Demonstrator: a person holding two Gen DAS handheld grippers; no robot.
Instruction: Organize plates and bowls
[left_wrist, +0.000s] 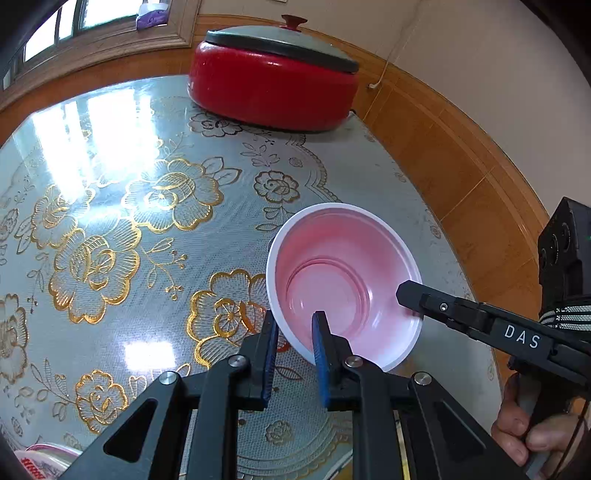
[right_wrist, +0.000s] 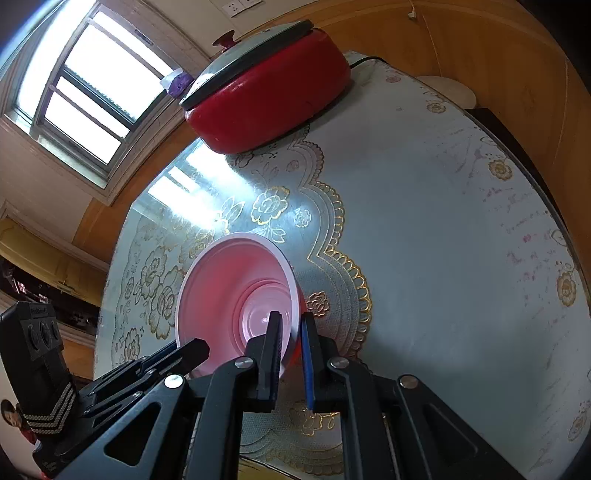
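A pink bowl (left_wrist: 343, 258) with a white rim stands on the flowered table cover, right of centre in the left wrist view. My left gripper (left_wrist: 293, 325) is shut on its near rim, one blue pad inside the bowl and the other outside. My right gripper (right_wrist: 290, 328) is shut on the opposite rim of the same bowl (right_wrist: 229, 280), with the wall between its pads. A finger of the right gripper (left_wrist: 424, 299) shows over the bowl's right edge. In the right wrist view a finger of the left gripper (right_wrist: 184, 354) reaches the bowl from the lower left.
A red electric pot (left_wrist: 273, 85) with a grey lid stands at the table's far edge. The glass-covered table (left_wrist: 110, 184) runs wide to the left. A wood-panelled wall borders it on the right. A patterned dish (left_wrist: 44, 458) peeks in at the bottom left. A hand (left_wrist: 524, 432) holds the right gripper.
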